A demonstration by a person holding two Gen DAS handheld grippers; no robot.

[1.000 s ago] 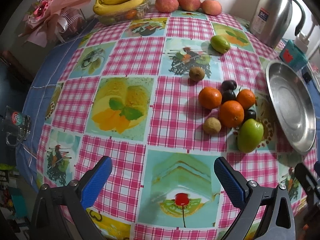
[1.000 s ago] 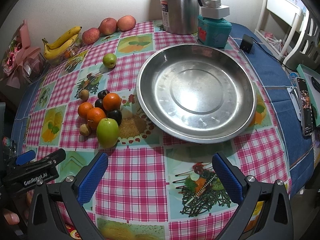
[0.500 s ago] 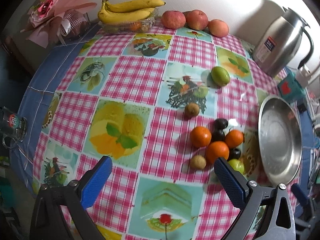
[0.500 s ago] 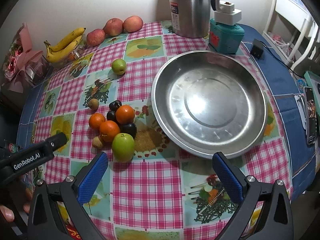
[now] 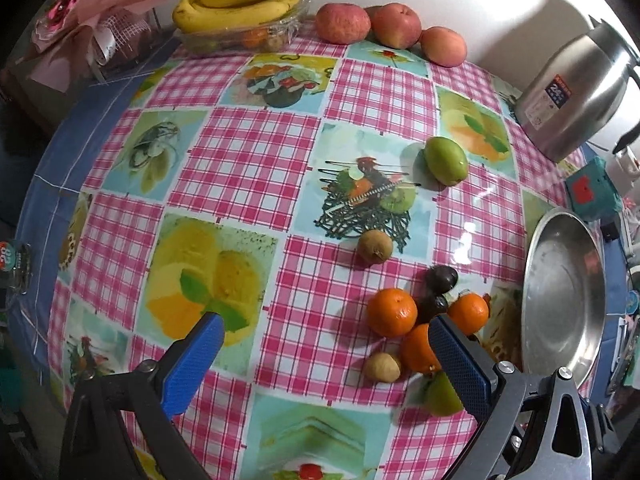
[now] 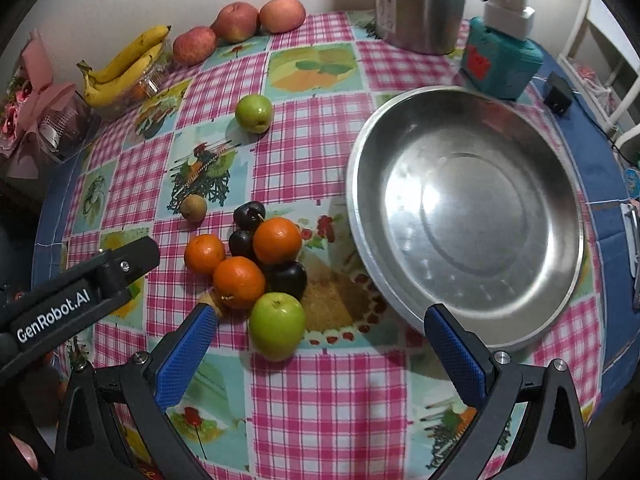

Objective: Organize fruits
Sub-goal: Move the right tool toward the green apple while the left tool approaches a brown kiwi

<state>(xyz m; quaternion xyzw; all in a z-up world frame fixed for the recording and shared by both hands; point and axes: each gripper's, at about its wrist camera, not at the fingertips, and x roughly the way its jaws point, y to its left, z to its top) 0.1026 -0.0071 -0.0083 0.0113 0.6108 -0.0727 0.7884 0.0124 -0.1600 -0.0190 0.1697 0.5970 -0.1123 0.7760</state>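
Progress: none done, metal plate (image 6: 466, 216) bare.
Fruit: cluster (image 6: 256, 264) on tabletop, just ahead-left of right tool (image 6: 320, 344); ahead-right of left tool (image 5: 326, 354).
Tools: both wide, holding nothing.
Left: all fruit to move.

In the left wrist view the near green apple (image 5: 440, 394) is half hidden behind the left gripper's right finger (image 5: 458, 360), which also covers part of the lowest orange (image 5: 418, 348). The steel plate (image 5: 560, 300) is squeezed against the right edge. In the right wrist view the small brown fruit (image 6: 212, 300) peeks out beside a blue pad (image 6: 184, 356); what kind it is stays unclear, perhaps a longan. The kettle (image 6: 420, 0) is cut off by the top edge.
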